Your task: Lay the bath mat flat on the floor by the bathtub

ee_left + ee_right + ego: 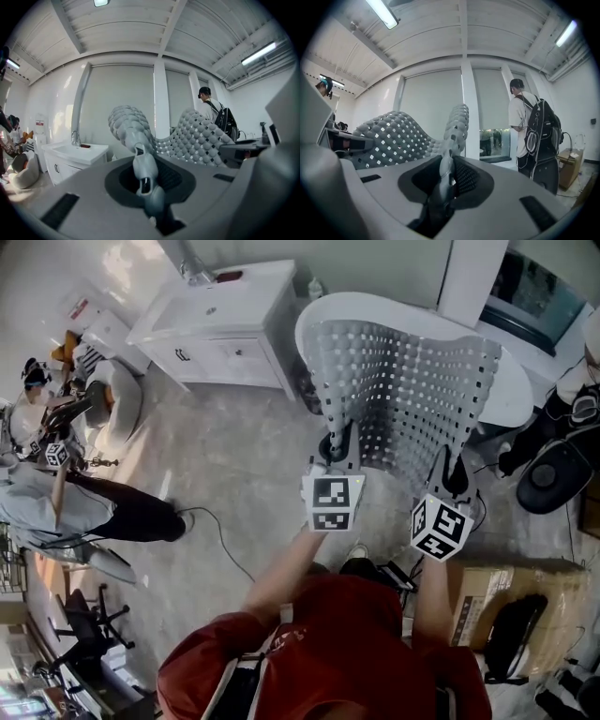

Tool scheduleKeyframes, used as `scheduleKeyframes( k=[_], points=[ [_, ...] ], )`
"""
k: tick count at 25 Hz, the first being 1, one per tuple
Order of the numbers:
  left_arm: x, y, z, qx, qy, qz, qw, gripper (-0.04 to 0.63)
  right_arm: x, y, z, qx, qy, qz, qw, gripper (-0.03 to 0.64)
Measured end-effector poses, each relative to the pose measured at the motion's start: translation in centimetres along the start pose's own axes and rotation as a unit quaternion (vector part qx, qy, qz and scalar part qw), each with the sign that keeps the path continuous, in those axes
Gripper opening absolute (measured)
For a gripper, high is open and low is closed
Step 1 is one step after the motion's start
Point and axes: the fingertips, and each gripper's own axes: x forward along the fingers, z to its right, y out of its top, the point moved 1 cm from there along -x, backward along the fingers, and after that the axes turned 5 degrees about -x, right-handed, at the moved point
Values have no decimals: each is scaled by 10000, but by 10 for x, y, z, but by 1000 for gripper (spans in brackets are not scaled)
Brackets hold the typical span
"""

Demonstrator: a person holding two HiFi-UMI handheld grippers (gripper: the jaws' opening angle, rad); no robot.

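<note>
Grey floor by bathtub: mat held by left gripper and right gripper, fingers clamped on its near edge; lower evenly, keep taut.

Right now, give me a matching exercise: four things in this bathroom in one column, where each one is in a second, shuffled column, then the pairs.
Things:
1. bath mat
2. bathtub
3. cardboard box
4. sink cabinet

Places:
A. on the floor, head view's lower right
B. clamped by left gripper and right gripper
C. against the wall, head view's upper left
D. behind the bath mat, partly hidden

Pairs: 1-B; 2-D; 3-A; 4-C
</note>
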Motion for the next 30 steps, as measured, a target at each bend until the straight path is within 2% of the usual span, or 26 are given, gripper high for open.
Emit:
scheduleKeyframes(
  k=[6,14,23,30],
  points=[
    [20,-14,14,-5,129,-141,9998,48,19,-18,17,63,128,-110,9998,81],
    [42,-45,12,-100,221,-453,9987,48,37,-48,22,78,179,-384,9991,81],
    [64,-101,-2,-173,176,-907,9956,46,60,-99,11,-37,152,-835,9964,80],
    [77,-155,-23,-284,266,-1365,9899,46,76,-152,-8,-91,195,-1335,9908,78]
  ],
)
